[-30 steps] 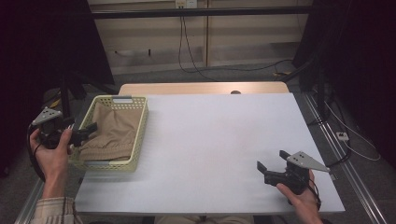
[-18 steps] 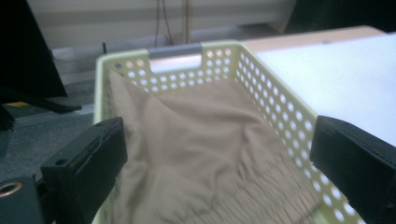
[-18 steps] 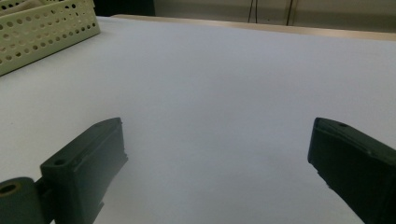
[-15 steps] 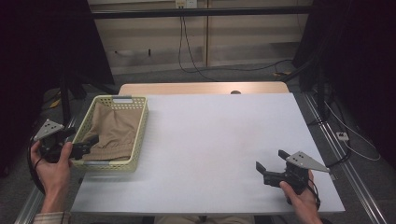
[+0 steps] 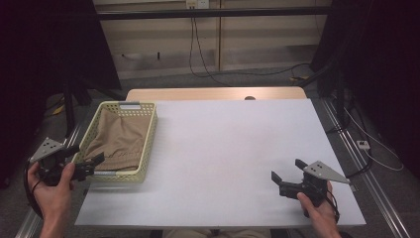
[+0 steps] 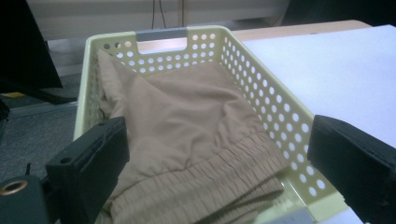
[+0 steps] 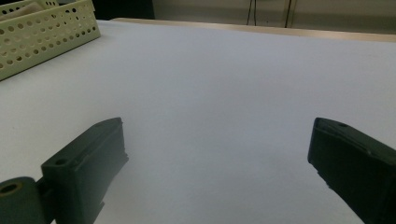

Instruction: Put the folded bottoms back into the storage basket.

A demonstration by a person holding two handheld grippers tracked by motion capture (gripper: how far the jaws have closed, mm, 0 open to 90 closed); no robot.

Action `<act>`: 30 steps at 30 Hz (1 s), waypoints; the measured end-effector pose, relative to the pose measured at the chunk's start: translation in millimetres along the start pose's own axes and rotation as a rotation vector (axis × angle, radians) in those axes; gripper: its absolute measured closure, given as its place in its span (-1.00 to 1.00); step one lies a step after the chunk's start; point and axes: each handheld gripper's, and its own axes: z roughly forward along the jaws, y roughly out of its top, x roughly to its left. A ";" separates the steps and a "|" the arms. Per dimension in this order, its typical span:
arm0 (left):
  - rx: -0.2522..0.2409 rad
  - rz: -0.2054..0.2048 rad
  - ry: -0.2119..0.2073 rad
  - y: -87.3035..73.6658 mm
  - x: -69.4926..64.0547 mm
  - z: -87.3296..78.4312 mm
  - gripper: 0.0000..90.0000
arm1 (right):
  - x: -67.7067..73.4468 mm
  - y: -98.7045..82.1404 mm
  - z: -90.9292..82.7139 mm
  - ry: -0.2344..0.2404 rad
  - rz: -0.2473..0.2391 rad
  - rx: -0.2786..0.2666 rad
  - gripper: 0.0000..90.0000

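A pale yellow perforated basket [image 5: 150, 135] stands at the table's left edge with a tan garment [image 5: 119, 141] folded inside. My left gripper [image 5: 88, 154] is held at the basket's near left corner, open, its jaws pointing over the rim. In the left gripper view the open gripper [image 6: 217, 135] frames the garment [image 6: 187, 116] and its gathered waistband, with the basket wall [image 6: 261, 74] to the right. My right gripper [image 5: 287, 169] rests open near the table's front right, with nothing between its jaws. The right gripper view has the open gripper [image 7: 217, 130] over bare white tabletop [image 7: 224, 70].
The white table [image 5: 228, 144] has a wooden strip along its far edge. A corner of the basket [image 7: 46, 32] appears at the upper left of the right gripper view. Cables and dark stands lie on the floor behind and beside the table.
My left gripper has dropped and come back toward the person, from beside the basket's left wall to its near left corner. The right gripper has hardly moved.
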 end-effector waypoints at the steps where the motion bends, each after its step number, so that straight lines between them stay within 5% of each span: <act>1: -0.007 0.003 0.001 0.2 -2.0 -0.7 -0.87 | 0.2 0.1 -0.1 0.000 -0.001 -0.001 -0.91; 6: -0.020 0.008 -0.014 1.5 -14.6 -1.6 -0.87 | 1.2 0.1 -0.8 0.001 -0.004 -0.002 -0.91; 9: -0.006 0.014 -0.062 1.3 -23.4 1.9 -0.84 | 0.7 0.3 -0.8 -0.001 -0.005 -0.004 -0.91; 12: -0.025 0.036 -0.038 1.2 -32.1 5.0 -0.84 | 0.2 0.5 -0.4 -0.002 0.000 -0.002 -0.91; 15: -0.036 0.056 -0.087 2.5 -38.6 9.4 -0.88 | 0.3 0.6 -0.8 0.000 -0.003 -0.002 -0.91; 30: -0.037 0.109 -0.124 7.5 -75.3 27.9 -0.86 | -0.1 1.3 -0.6 -0.004 0.006 -0.006 -0.92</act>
